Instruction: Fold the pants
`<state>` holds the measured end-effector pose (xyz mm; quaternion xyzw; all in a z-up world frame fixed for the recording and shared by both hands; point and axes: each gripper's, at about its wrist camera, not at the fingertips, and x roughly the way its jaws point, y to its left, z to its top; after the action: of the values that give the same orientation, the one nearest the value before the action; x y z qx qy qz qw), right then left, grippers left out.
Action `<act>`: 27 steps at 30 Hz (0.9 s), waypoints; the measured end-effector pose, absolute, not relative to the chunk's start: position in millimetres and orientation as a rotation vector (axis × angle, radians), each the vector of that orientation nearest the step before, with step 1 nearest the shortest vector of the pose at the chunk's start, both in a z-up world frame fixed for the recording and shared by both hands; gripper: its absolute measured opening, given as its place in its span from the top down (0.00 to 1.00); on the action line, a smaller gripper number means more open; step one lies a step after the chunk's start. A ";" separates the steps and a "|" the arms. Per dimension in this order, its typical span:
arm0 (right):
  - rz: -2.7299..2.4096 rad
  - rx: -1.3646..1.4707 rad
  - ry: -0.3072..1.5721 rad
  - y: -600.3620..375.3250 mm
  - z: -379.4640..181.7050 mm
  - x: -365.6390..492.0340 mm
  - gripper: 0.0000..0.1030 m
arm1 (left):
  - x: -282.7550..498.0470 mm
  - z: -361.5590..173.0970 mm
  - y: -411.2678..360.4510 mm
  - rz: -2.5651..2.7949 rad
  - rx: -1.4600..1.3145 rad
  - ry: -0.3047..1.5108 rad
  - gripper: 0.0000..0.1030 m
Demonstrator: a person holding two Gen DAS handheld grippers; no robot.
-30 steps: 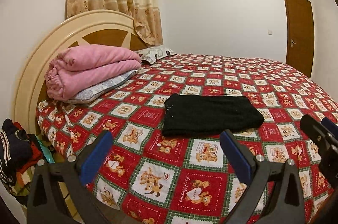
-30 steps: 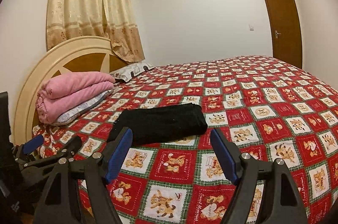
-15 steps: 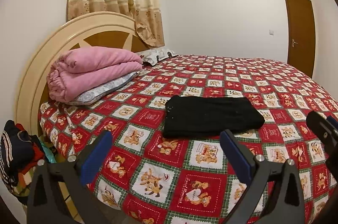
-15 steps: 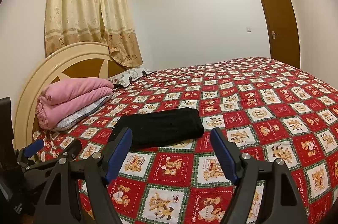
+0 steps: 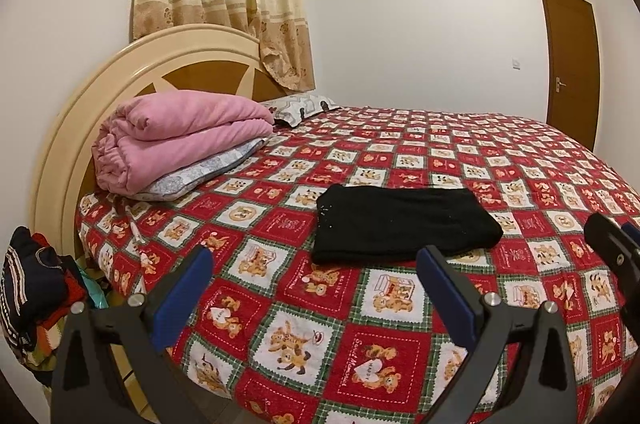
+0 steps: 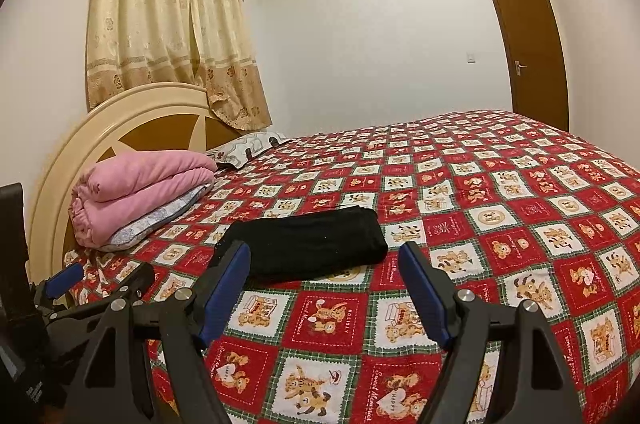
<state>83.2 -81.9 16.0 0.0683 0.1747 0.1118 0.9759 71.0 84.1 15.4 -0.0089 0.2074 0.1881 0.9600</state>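
Black pants (image 5: 400, 222) lie folded into a flat rectangle on the red teddy-bear bedspread (image 5: 360, 356), near the bed's front edge; they also show in the right wrist view (image 6: 308, 244). My left gripper (image 5: 316, 298) is open and empty, held above the bed edge short of the pants. My right gripper (image 6: 324, 286) is open and empty, also short of the pants. The right gripper's tip shows at the right edge of the left wrist view (image 5: 612, 252). The left gripper shows at the lower left of the right wrist view (image 6: 100, 280).
A folded pink blanket (image 5: 180, 139) on a pillow sits by the cream headboard (image 5: 132, 71). A patterned pillow (image 5: 300, 107) lies behind it. A heap of clothes (image 5: 32, 300) sits beside the bed on the left. A brown door (image 5: 572, 63) stands at the far right.
Both grippers have lifted and tilted upward a little, away from the bed. The pants have not moved and both grippers stay open.
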 end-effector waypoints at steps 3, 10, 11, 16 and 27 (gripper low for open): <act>0.226 0.135 0.354 -81.8 15.9 83.4 0.24 | 71.2 15.3 84.3 0.386 -0.017 0.420 0.00; 0.224 0.136 0.352 -81.5 16.5 82.5 0.24 | 71.4 14.7 84.4 0.400 -0.006 0.422 0.00; 0.223 0.136 0.350 -81.5 16.7 82.2 0.24 | 71.9 14.4 84.2 0.402 -0.004 0.423 0.00; 0.220 0.139 0.351 -83.0 16.4 82.6 0.24 | 72.5 16.9 82.9 0.415 0.006 0.417 0.00; 0.219 0.143 0.354 -84.9 14.8 83.6 0.24 | 73.9 17.5 86.1 0.389 -0.035 0.419 0.00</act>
<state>83.6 -84.9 14.8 0.0708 0.1756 0.1086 0.9759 73.9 86.1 17.5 -0.0172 0.2068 0.1917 0.9593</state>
